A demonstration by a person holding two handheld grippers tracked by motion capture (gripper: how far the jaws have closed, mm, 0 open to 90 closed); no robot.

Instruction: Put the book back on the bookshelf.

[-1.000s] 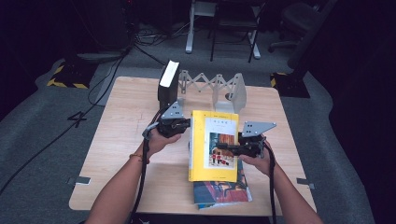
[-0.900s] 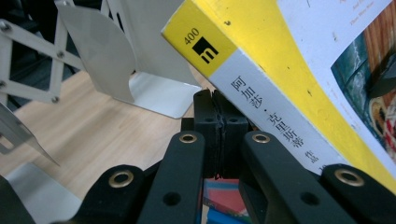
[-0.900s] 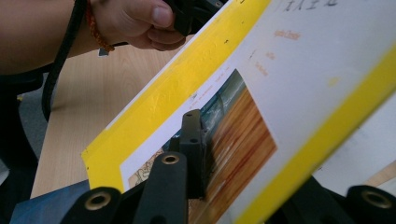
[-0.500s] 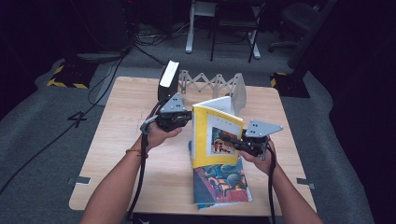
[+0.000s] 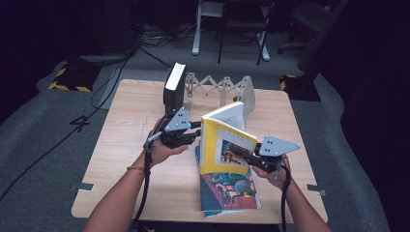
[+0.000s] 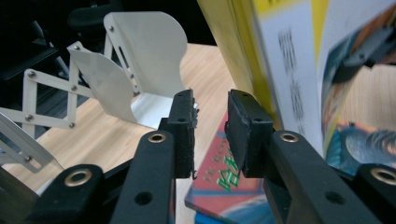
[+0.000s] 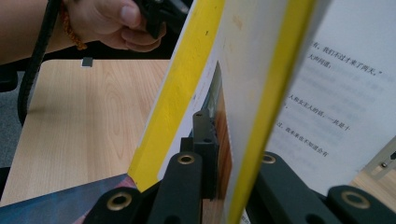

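A person stands at the near edge of a light wooden table (image 5: 121,159), a black two-jaw gripper in each hand. The right gripper (image 5: 244,158) is clamped on the front cover of a thin yellow paperback book (image 5: 223,147); in the right gripper view (image 7: 210,154) the yellow cover runs between its jaws, with printed text pages fanned open to the right. The book now stands tilted up on its lower edge near the middle of the table, cover facing the near edge, whereas a second ago it lay flat on top of a colourful picture book (image 5: 229,191), which stays flat at the table's near edge. The left gripper (image 5: 196,137) sits just beside the yellow book's spine side; its jaws have just been opening, and in the left gripper view (image 6: 210,133) a gap shows between the two pads with nothing held, the yellow book close at the right. A second ago this gripper was lower and nearer the flat book's left edge. Toward the far edge stands a white metal expanding book rack (image 5: 220,89), with a black-covered book (image 5: 173,87) upright at its left end, both unchanged.
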